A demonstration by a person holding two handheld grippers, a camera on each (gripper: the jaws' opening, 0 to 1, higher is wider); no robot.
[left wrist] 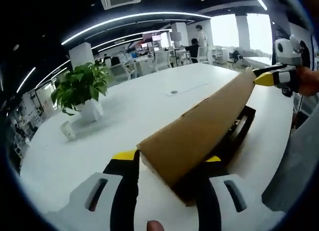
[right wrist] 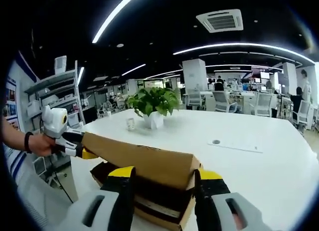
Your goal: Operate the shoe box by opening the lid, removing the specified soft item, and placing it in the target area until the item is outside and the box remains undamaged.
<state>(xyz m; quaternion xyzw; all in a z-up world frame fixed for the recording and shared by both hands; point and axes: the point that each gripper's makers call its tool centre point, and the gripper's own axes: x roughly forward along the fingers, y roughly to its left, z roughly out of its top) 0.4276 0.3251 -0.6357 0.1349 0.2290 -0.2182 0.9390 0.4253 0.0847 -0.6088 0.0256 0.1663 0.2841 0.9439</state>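
Observation:
A brown cardboard shoe box lid [left wrist: 199, 131] slants up over the dark box base [left wrist: 240, 125] on the white table [left wrist: 144, 106]. In the left gripper view, my left gripper [left wrist: 168, 157] is closed across the lid's near end. At the far, raised end, my right gripper [left wrist: 271, 79] holds the lid. In the right gripper view, the lid [right wrist: 144, 158] runs from my right gripper [right wrist: 165, 173], shut on its near end, to my left gripper [right wrist: 75, 146] at the other end. The box base [right wrist: 154, 206] lies underneath, and its dark inside hides the contents.
A potted plant [left wrist: 82, 91] [right wrist: 152, 104] and a small white cup [left wrist: 68, 130] [right wrist: 130, 123] stand on the table. A round cable port [right wrist: 216, 141] sits further along. A person's hand [right wrist: 37, 143] holds the left gripper. Shelves [right wrist: 50, 96], chairs and people are behind.

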